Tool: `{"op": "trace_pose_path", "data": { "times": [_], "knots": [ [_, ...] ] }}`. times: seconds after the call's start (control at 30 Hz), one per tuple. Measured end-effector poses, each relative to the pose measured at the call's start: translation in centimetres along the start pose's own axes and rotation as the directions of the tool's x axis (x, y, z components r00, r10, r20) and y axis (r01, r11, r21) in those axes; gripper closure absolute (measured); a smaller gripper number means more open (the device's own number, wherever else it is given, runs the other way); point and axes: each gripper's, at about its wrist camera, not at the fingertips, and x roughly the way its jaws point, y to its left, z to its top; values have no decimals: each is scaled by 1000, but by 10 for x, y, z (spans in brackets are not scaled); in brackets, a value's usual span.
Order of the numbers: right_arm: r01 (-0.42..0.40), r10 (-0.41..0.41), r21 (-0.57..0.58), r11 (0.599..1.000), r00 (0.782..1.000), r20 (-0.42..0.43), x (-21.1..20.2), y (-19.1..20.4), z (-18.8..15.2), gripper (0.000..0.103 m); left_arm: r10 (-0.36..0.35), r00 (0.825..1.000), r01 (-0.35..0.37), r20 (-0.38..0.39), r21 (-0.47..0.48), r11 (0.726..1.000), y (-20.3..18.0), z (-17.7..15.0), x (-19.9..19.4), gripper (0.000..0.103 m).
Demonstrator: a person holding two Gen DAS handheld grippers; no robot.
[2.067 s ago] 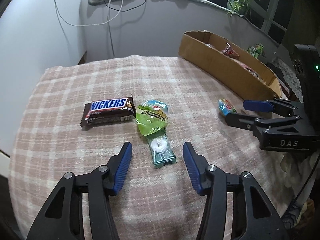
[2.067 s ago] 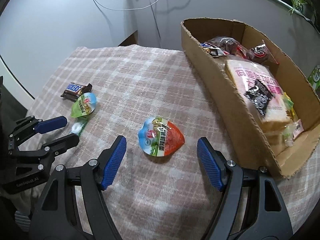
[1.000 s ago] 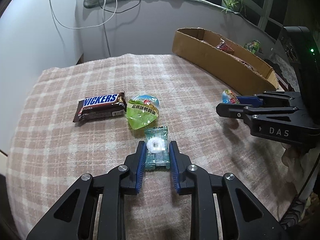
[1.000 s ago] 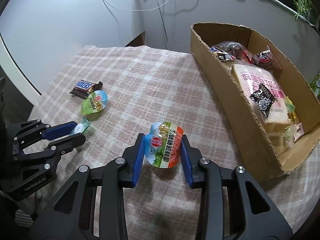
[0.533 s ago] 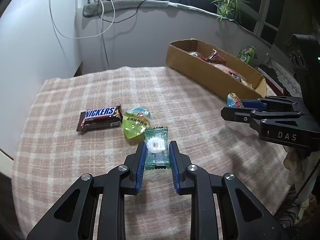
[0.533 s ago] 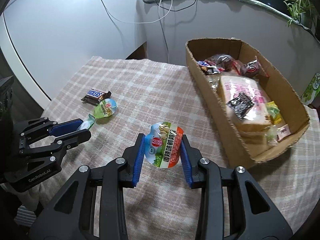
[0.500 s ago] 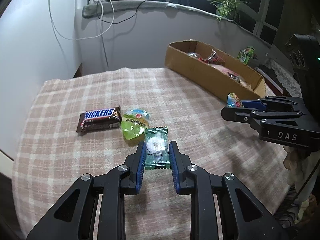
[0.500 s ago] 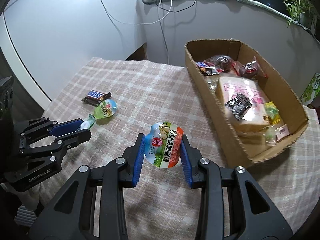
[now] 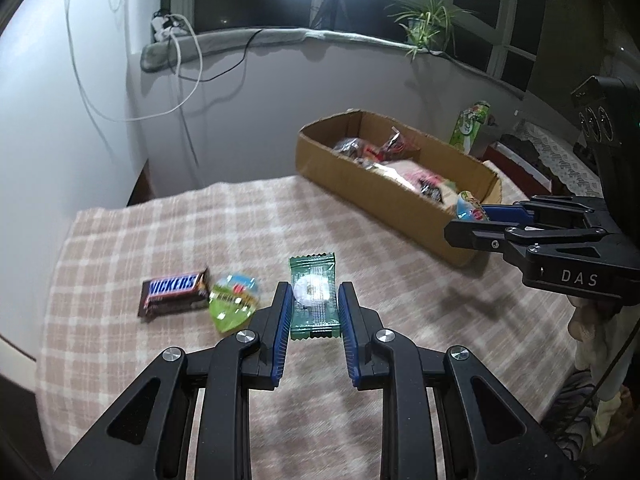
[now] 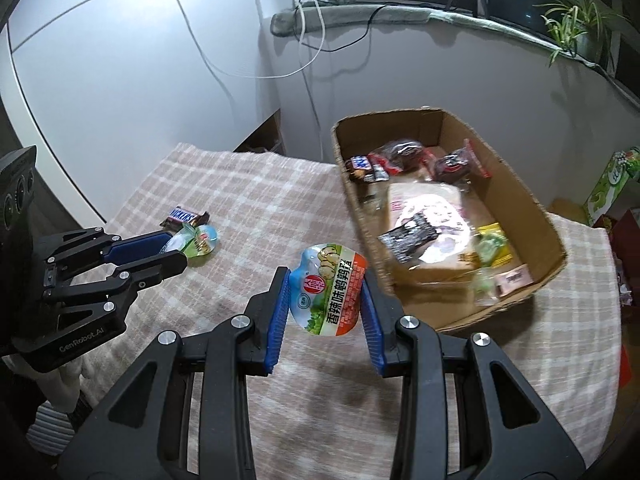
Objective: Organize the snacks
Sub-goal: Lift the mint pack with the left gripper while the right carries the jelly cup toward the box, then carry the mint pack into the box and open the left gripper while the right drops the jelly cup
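Jaws of left gripper (image 9: 313, 309) clamped on flat green candy wrapper (image 9: 313, 295). Right gripper (image 10: 325, 295) pinching blue-and-red sealed snack cup (image 10: 330, 289), near open brown cardboard box (image 10: 554, 226).

I read the tablecloth (image 9: 248, 224) as matt woven plaid fabric, the box (image 10: 532, 216) as rough brown corrugated cardboard, the green candy wrapper (image 9: 313, 296) and red-and-blue pouch (image 10: 330, 290) as glossy plastic film, and the gripper fingers (image 9: 282, 320) as ribbed blue pads on matt black plastic.

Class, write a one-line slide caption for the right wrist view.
Right gripper holds a red-and-blue snack pack above the checked tablecloth, beside the cardboard box.
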Motion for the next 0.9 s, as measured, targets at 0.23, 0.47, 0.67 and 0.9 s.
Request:
{"op": "trace_pose_path", "data": {
  "times": [0.23, 0.47, 0.67, 0.9],
  "knots": [
    [25, -25, 18, 1000, 1000, 16, -10, -26, 7, 67, -20, 1000, 20, 17, 26, 999, -18, 18, 6, 81],
    [44, -45, 41, 998, 999, 22, -14, -55, 13, 67, -42, 999, 40, 34, 53, 998, -34, 37, 16, 81],
    [60, -61, 59, 996, 998, 21, -14, -78, 18, 67, -59, 997, 56, 39, 71, 996, -47, 53, 27, 81],
    [67, -68, 89, 994, 998, 9, -6, -104, 23, 67, -74, 997, 71, 33, 76, 995, -56, 73, 46, 81]
  ]
}}
